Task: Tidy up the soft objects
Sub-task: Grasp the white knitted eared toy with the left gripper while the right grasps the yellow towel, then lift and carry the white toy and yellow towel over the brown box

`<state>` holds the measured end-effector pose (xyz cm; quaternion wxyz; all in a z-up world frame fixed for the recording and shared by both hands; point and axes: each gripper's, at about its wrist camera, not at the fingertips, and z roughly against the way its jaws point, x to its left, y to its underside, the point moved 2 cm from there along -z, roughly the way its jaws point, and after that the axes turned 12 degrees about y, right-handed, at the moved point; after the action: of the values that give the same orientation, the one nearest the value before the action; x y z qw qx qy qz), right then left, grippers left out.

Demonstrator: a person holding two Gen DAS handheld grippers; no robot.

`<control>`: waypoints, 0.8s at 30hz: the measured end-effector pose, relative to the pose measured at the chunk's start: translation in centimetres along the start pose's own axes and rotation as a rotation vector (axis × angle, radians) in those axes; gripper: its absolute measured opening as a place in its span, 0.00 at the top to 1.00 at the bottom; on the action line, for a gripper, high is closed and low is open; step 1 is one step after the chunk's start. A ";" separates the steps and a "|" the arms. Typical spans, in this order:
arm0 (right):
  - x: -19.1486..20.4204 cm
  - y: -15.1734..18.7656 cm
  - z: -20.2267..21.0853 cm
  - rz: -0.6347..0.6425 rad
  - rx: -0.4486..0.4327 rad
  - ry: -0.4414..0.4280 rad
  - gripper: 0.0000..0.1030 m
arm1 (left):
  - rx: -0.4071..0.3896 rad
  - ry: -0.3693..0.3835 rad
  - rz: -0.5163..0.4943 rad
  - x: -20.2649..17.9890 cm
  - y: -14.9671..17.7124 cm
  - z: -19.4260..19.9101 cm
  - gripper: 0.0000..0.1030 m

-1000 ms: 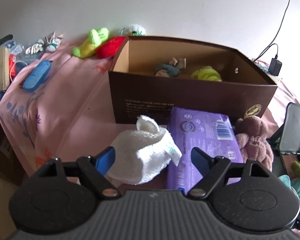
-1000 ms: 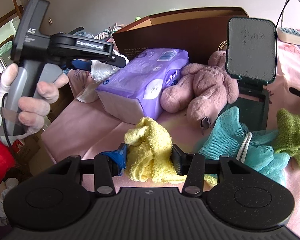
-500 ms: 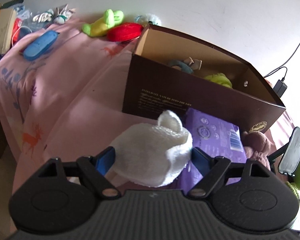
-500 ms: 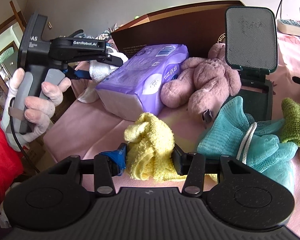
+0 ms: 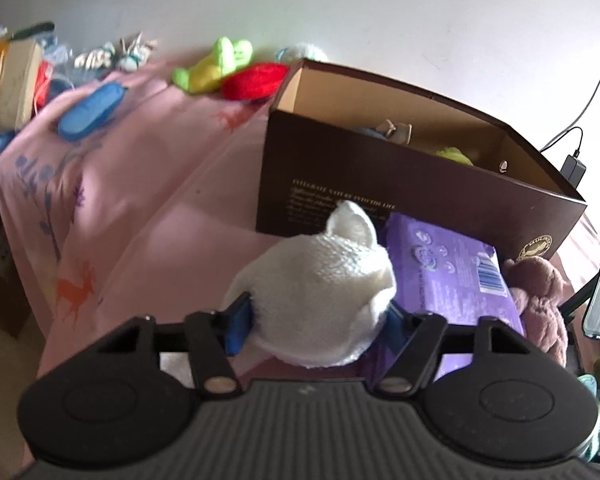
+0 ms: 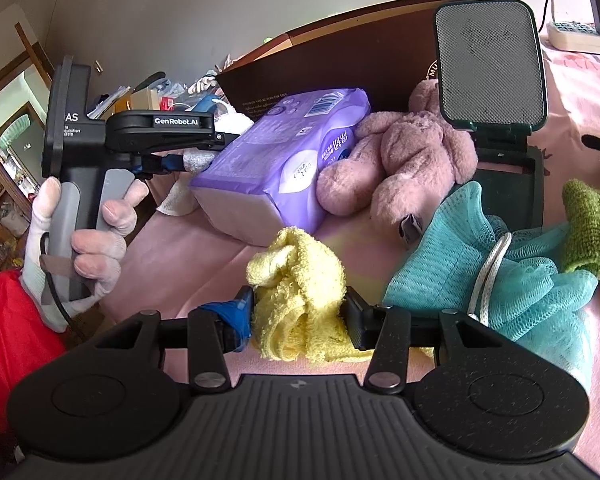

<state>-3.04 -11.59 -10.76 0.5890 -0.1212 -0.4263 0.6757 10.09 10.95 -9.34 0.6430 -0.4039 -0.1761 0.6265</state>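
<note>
My left gripper (image 5: 316,320) is shut on a white terry cloth (image 5: 320,284) and holds it above the pink bedsheet, just in front of the open brown box (image 5: 400,184). The box holds a few soft items, one green (image 5: 454,155). My right gripper (image 6: 298,320) is shut on a yellow towel (image 6: 300,280) low over the sheet. The left gripper (image 6: 168,162) and its hand also show at the left of the right wrist view, with the white cloth (image 6: 198,158) in its jaws.
A purple tissue pack (image 5: 456,280) and a pink plush bear (image 6: 404,160) lie before the box. A teal mesh sponge (image 6: 496,272), a green cloth (image 6: 592,228) and a green stand (image 6: 492,68) sit right. Green and red plush toys (image 5: 236,70) and a blue case (image 5: 90,110) lie far left.
My left gripper has closed on the white cloth and lifted it, tilting and moving toward the box. My right gripper has kept its hold on the yellow towel and barely moved.
</note>
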 end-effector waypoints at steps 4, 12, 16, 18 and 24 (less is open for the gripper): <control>-0.2 0.0 0.0 -0.014 0.001 -0.005 0.70 | -0.013 0.006 -0.010 -0.3 0.2 0.6 0.47; -1.1 0.1 -0.1 -0.064 -0.005 -0.021 0.75 | -0.063 -0.070 0.012 1.0 0.1 3.3 0.53; -1.5 0.2 0.0 -0.089 -0.003 -0.037 0.77 | -0.091 -0.063 -0.006 0.5 0.0 5.6 0.53; -1.5 0.2 0.2 -0.086 0.003 -0.035 0.79 | -0.102 -0.066 -0.034 -0.3 0.0 6.6 0.52; -1.4 -0.6 2.0 -0.108 -0.017 -0.136 0.85 | -0.139 -0.031 -0.094 -2.6 -0.6 9.6 0.52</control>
<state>-3.60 -13.76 -9.60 0.5933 -0.0569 -0.4770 0.6460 3.08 11.43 -2.30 0.6394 -0.4292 -0.2476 0.5880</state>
